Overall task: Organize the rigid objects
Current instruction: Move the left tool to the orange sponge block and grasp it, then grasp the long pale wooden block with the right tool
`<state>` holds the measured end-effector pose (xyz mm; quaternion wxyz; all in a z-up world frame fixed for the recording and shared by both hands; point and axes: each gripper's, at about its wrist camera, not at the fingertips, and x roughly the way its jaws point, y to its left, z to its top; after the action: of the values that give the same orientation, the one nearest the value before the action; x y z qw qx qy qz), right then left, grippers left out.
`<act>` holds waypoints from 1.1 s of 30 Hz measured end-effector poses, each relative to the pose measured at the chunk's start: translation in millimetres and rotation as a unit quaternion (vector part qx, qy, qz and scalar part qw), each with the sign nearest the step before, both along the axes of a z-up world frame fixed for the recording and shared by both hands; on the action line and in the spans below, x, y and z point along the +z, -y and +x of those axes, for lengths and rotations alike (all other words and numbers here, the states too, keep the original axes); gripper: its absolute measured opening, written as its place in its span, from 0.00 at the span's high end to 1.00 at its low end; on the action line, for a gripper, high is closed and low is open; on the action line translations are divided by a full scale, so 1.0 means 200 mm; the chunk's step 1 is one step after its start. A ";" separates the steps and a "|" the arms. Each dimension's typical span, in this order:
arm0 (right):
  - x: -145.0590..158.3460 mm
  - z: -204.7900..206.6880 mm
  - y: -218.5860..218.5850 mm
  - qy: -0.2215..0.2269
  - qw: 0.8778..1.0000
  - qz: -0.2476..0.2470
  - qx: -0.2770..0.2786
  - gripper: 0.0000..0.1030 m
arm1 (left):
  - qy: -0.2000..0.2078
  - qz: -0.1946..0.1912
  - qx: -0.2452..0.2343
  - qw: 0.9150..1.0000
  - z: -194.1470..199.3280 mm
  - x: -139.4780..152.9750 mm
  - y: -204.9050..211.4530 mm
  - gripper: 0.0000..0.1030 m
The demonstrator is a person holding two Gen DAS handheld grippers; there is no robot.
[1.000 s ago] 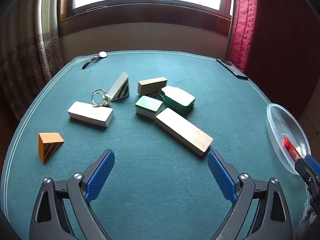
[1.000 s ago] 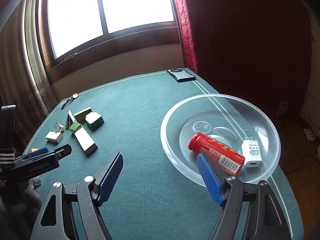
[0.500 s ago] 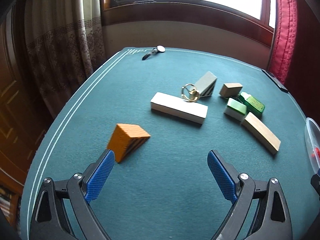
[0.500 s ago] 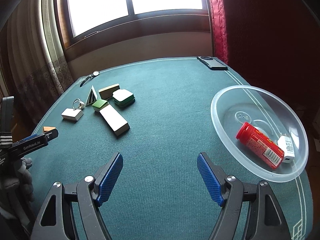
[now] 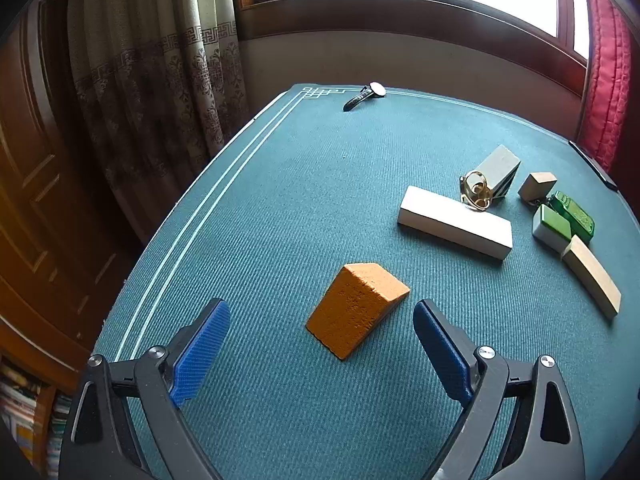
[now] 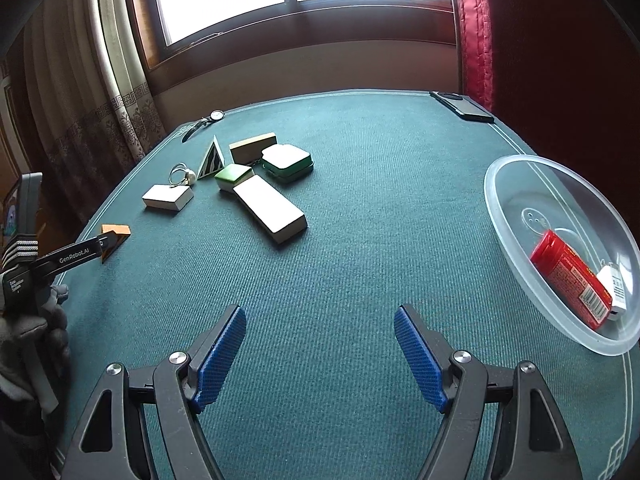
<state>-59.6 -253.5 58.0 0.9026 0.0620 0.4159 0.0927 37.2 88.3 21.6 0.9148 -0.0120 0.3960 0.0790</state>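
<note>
An orange wedge (image 5: pixel 356 308) lies on the green felt table (image 5: pixel 280 184), just ahead of and between the blue pads of my left gripper (image 5: pixel 320 312). Its jaws are closing but neither pad touches the wedge. The right wrist view shows that gripper's finger (image 6: pixel 80 256) beside the wedge (image 6: pixel 116 232). My right gripper (image 6: pixel 320 314) hangs open over bare felt with nothing between its pads. A clear bowl (image 6: pixel 516 184) at the right holds a red tube (image 6: pixel 570 278) and a white charger (image 6: pixel 614 286).
A white block (image 5: pixel 454 222), a long wooden block (image 5: pixel 592 280), a green-topped block (image 5: pixel 554 226), a green tin (image 5: pixel 572 216), a striped grey wedge (image 5: pixel 498 168), a tan block (image 5: pixel 536 184) and a ring (image 5: pixel 476 192) cluster mid-table. A watch (image 5: pixel 366 94) and a phone (image 6: pixel 462 106) lie at the far edge.
My left gripper has swung left and closed in on the orange wedge, which now sits between its pads. My right gripper has turned left, so the bowl has slid to the picture's right edge.
</note>
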 end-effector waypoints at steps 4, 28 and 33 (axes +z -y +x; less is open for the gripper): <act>-0.01 0.01 -0.01 -0.009 1.000 0.003 0.003 0.22 | -0.010 -0.010 -0.009 1.000 0.04 -0.03 -0.01 0.26; -0.05 0.28 -0.19 -0.076 0.993 0.084 0.022 0.21 | 0.017 -0.082 -0.026 0.996 -0.01 -0.01 0.04 0.69; -0.05 0.33 -0.29 -0.071 0.994 0.074 0.035 0.21 | 0.016 -0.095 -0.024 0.995 -0.01 -0.02 0.02 0.69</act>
<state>6.3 -196.2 48.3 0.8601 0.1201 0.4725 0.1502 35.1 84.7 18.5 0.9173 -0.0906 0.3874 0.0191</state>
